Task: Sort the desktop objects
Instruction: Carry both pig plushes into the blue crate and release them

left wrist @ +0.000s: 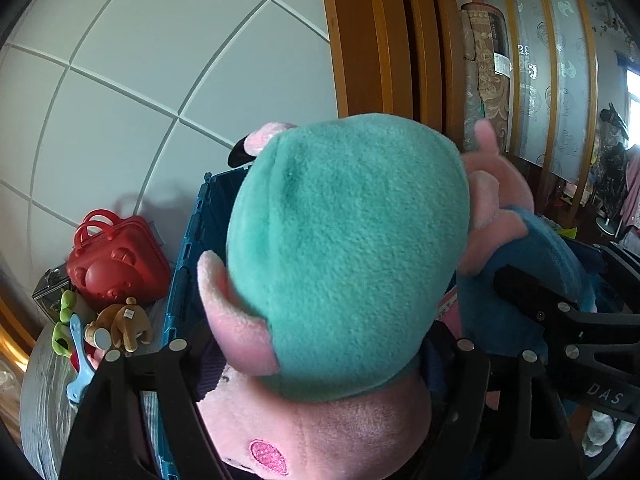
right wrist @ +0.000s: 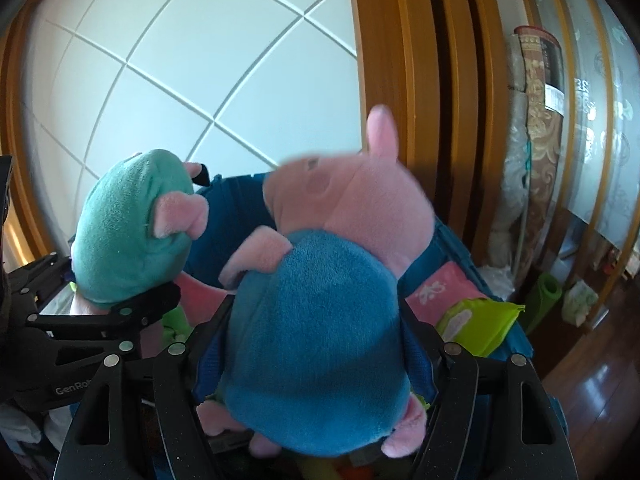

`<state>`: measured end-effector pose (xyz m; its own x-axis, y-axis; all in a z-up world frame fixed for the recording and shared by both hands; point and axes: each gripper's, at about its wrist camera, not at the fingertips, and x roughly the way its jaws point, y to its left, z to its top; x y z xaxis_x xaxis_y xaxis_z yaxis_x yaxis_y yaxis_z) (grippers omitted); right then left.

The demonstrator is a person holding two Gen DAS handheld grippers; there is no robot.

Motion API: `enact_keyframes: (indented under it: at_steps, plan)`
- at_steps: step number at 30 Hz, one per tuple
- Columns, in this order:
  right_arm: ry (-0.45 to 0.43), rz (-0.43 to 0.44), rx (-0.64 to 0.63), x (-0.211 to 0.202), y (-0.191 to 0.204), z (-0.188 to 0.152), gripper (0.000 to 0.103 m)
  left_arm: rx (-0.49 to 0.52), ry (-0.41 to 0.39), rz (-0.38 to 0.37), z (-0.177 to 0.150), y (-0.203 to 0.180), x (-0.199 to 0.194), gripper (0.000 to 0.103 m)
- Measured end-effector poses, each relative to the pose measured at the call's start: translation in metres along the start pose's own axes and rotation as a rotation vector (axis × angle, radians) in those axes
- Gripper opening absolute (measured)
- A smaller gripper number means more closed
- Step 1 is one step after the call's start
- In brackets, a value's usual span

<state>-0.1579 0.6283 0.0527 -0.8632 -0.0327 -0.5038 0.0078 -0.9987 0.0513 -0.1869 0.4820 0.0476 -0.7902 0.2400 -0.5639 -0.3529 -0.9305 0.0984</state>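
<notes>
We see two handheld grippers side by side, each carrying a plush pig toy above an open blue storage crate [right wrist: 448, 248] that stands against a white tiled wall [left wrist: 120, 80]. The left gripper [left wrist: 320, 354] has its black fingers [left wrist: 176, 364] closed around the sides of a pig in a green dress [left wrist: 348, 248]; the toy fills most of the left wrist view, upside down, with its pink head and round cheek patch at the bottom edge and a pink arm sticking out on the left. The right gripper [right wrist: 320, 356] grips a pig in a blue shirt [right wrist: 316, 340] between its fingers [right wrist: 456, 360]; this toy is upright, seen from the back, its pink head turned to the left and one ear pointing up. In the right wrist view the two toys are near each other but not touching, the green one to the left. Inside the crate we can make out a pink cloth [right wrist: 440, 288] and a lime green plastic item [right wrist: 480, 320]. In the left wrist view, to the left of the crate, the grey wood-grain bench [left wrist: 44, 400] carries a red bear-faced toy case [left wrist: 116, 260], a small brown plush monkey [left wrist: 120, 324] and a light blue plastic tool [left wrist: 78, 360]. An orange wooden door frame [right wrist: 396, 80] rises on the right.
</notes>
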Motion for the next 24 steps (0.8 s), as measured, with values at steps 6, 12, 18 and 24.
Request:
enact_keyframes:
  at_steps: [6,12,18,24]
  plan:
    - [-0.006,-0.004,-0.007,-0.001,-0.006,0.000,0.066,0.000,-0.003,0.017,-0.001,0.002,-0.003,0.080]
    - [-0.015,-0.010,0.013,-0.011,-0.013,-0.002,0.079,-0.001,-0.044,0.029,-0.002,0.004,-0.018,0.080]
    - [-0.025,0.003,0.041,-0.023,-0.013,-0.011,0.088,-0.017,-0.070,0.014,-0.010,0.012,-0.034,0.080]
    - [-0.046,-0.001,0.028,-0.036,0.001,-0.014,0.103,-0.047,-0.093,0.000,-0.022,0.025,-0.043,0.080]
